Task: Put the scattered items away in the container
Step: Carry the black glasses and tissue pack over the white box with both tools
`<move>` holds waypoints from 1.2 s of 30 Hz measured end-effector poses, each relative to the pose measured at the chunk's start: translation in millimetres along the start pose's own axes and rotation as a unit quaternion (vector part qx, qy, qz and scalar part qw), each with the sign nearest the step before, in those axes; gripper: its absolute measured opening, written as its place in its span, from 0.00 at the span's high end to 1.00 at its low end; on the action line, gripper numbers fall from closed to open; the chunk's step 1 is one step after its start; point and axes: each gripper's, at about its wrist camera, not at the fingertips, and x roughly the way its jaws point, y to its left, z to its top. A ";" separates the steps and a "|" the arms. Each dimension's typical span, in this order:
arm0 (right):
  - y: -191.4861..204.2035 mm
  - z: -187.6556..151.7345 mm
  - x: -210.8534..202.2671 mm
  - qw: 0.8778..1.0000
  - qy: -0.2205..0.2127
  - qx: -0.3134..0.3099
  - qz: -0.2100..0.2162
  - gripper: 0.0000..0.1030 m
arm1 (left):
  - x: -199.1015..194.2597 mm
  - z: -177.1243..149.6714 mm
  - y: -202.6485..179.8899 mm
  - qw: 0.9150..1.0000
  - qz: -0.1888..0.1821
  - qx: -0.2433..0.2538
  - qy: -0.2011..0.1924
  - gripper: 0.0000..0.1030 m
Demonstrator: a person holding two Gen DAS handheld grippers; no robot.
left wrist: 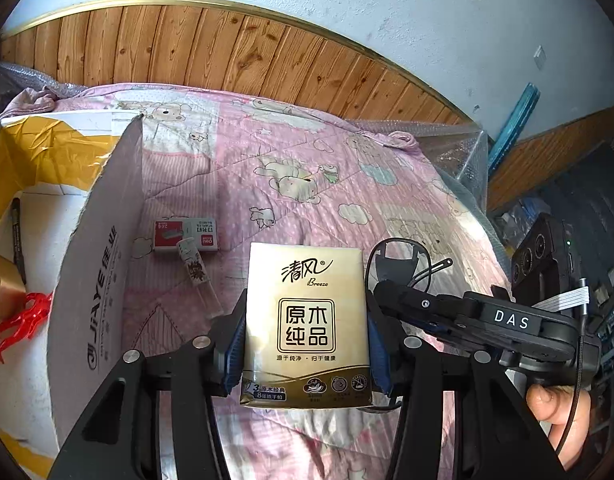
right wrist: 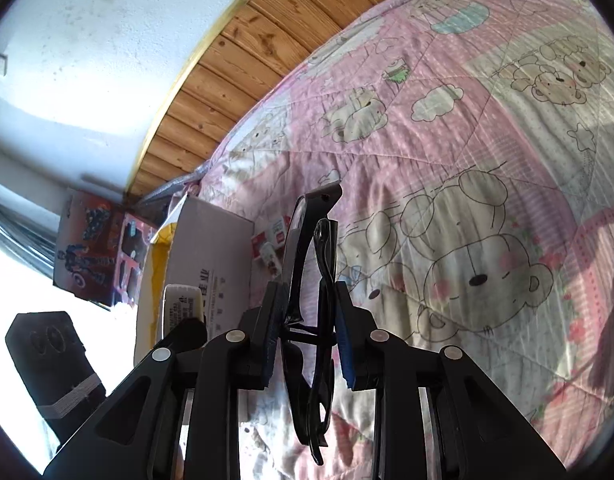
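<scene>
Tissue pack pinched upright between the blue pads of the left hand-held gripper, raised over the pink quilt, just right of the open cardboard box. Black-framed glasses clamped by the right hand-held gripper, folded temples caught between the pads, lenses hanging below and standing above, also clear of the bed and right of the box.

Likely trouble: glasses held on thin temples, so liable to twist or slip out on the swing toward the box, or to bend under pressure. Soft tissue pack prone to creasing, and to catching on the raised box flap if carried in too low. Two grippers close together, so a clash over the opening looks possible.

Still on the quilt just right of the box: staple box and small printed tube, touching.

Left wrist view alone: box interior, with red plastic figure, gold box and dark pen already inside. Right wrist view alone: how the glasses are gripped, plus a toy package against the wall beyond the box.
</scene>
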 end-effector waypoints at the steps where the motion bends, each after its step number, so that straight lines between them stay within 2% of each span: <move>1: 4.0 -3.8 -3.9 1.000 -0.002 -0.005 0.001 0.74 | -6.4 -3.2 -1.3 1.000 0.000 0.003 -0.003 0.50; 24: 51.4 -88.9 -43.7 0.998 0.004 -0.055 0.000 0.75 | -112.6 -66.3 -19.1 0.998 -0.017 0.022 -0.050 0.50; 36: 92.5 -125.1 -48.8 0.995 0.010 -0.094 0.019 0.74 | -163.0 -88.7 -3.8 0.996 -0.017 0.017 -0.083 0.50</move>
